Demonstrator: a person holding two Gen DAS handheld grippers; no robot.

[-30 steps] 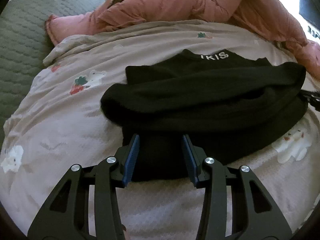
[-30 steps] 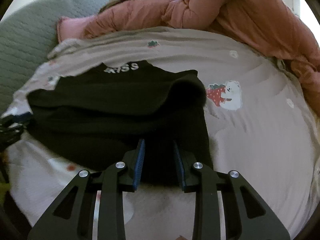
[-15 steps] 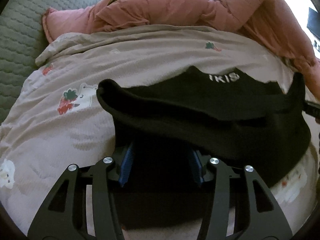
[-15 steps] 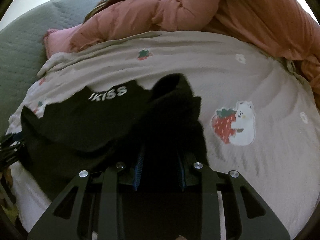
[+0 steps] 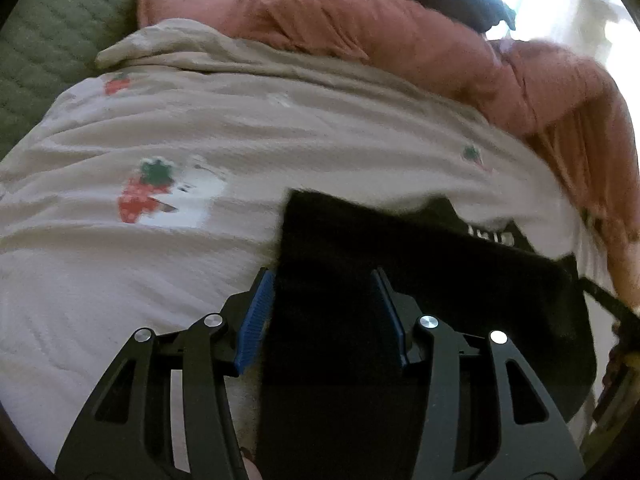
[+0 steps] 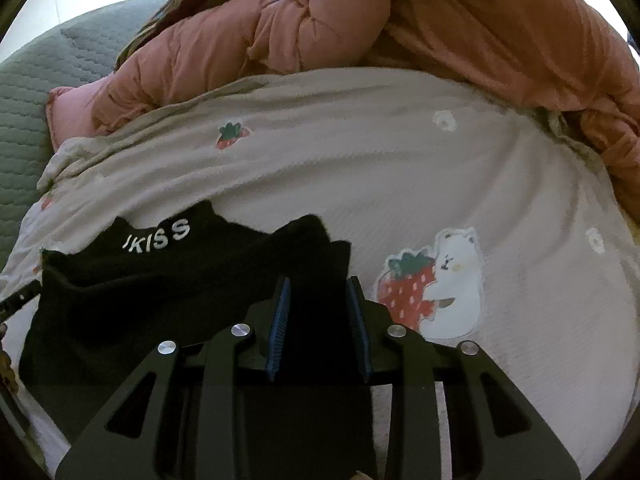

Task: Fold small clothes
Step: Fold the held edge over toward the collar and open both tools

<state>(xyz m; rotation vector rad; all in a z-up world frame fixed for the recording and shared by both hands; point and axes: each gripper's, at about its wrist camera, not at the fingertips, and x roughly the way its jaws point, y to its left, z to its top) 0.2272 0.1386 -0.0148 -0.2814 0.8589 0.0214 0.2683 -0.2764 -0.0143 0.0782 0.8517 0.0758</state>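
The black top [image 6: 168, 300] is lying low in the frame on the strawberry blanket [image 6: 400, 168], its near part flipped up toward the white letters. The left gripper [image 5: 324, 312] is partly open with cloth between its pads. The right gripper [image 6: 318, 320] is narrower and has just been opening, cloth between its pads too. Both should be letting go evenly so the fold stays straight.
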